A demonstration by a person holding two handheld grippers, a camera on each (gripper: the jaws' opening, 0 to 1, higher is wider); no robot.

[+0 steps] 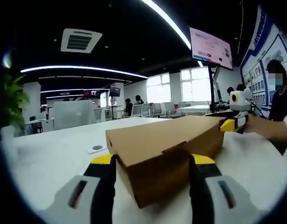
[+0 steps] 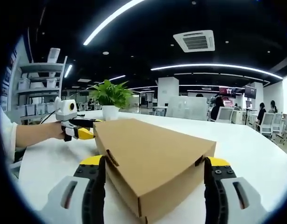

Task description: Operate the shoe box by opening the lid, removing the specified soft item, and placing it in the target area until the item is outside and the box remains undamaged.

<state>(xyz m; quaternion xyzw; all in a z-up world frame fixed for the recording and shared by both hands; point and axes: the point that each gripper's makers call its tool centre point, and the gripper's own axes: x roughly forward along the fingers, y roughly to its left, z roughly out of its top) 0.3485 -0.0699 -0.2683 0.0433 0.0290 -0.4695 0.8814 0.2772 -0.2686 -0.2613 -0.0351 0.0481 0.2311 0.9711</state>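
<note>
A brown cardboard shoe box [image 1: 157, 135] lies on the white table [image 1: 50, 158] with its lid closed. One corner of it points between the jaws of my left gripper [image 1: 153, 158], which stands open around that corner. At the box's far end my right gripper [image 1: 230, 125] is held by a person's hand, its yellow tip against the box. In the right gripper view the box [image 2: 148, 149] sits corner-first between the wide-apart jaws of my right gripper [image 2: 155, 161]. My left gripper [image 2: 82, 130] is at the box's far left corner. The soft item is hidden.
A potted plant [image 2: 110, 112] stands on the table [image 2: 255, 144] behind the box, with storage shelves [image 2: 40, 84] beyond it. A small white disc [image 1: 96, 148] lies left of the box. A person [image 1: 279, 98] stands at the right, and desks, chairs and more people fill the background.
</note>
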